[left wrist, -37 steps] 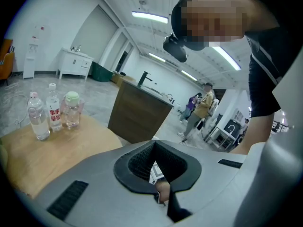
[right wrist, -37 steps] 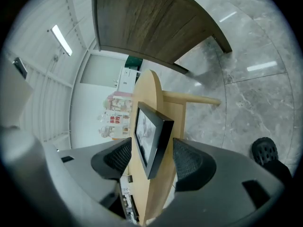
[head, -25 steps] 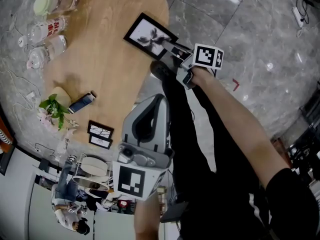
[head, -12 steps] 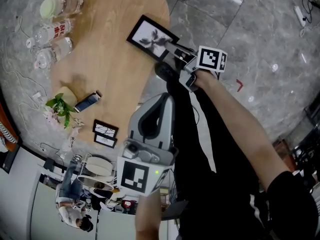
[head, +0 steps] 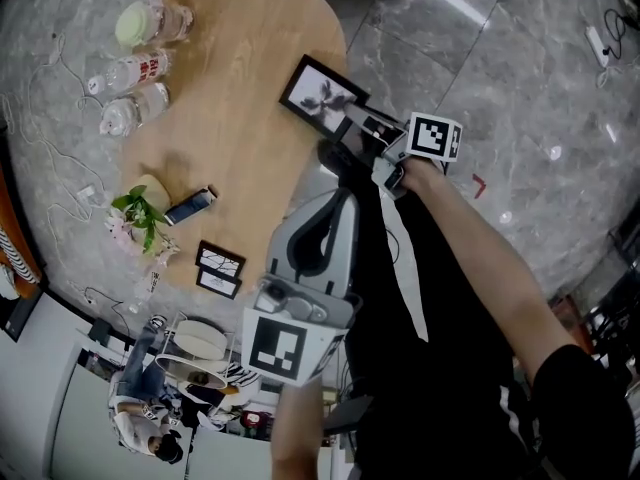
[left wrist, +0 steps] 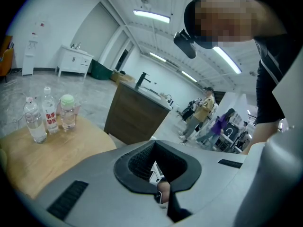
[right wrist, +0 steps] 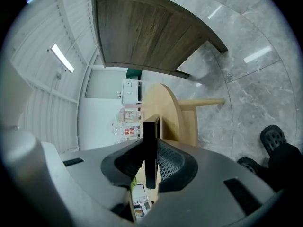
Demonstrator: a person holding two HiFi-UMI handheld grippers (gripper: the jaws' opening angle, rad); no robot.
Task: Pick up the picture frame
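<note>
The picture frame (head: pixel 322 96), black with a white mat and a flower print, sits at the right edge of the round wooden table (head: pixel 230 58). My right gripper (head: pixel 366 128) holds its near corner. In the right gripper view the frame's black edge (right wrist: pixel 150 141) stands upright between the ribbed pads (right wrist: pixel 166 162) of my right gripper (right wrist: pixel 150 161), whose jaws are closing onto it. My left gripper (head: pixel 335 203) hangs nearer to me, off the table and apart from the frame. In its own view my left gripper (left wrist: pixel 158 163) stands open with nothing held between its jaws.
Water bottles (head: pixel 130 73) and a green-lidded cup (head: pixel 135 23) stand at the table's far left. A small plant (head: pixel 140 218), a blue flat object (head: pixel 188 206) and two small frames (head: pixel 220 268) lie nearer. My black-trousered leg and a shoe (head: pixel 335 153) are over the marble floor (head: pixel 520 68).
The right gripper keeps the frame's corner between its jaws and both have drifted right and down in the head view. The left gripper has shifted slightly to the right.
</note>
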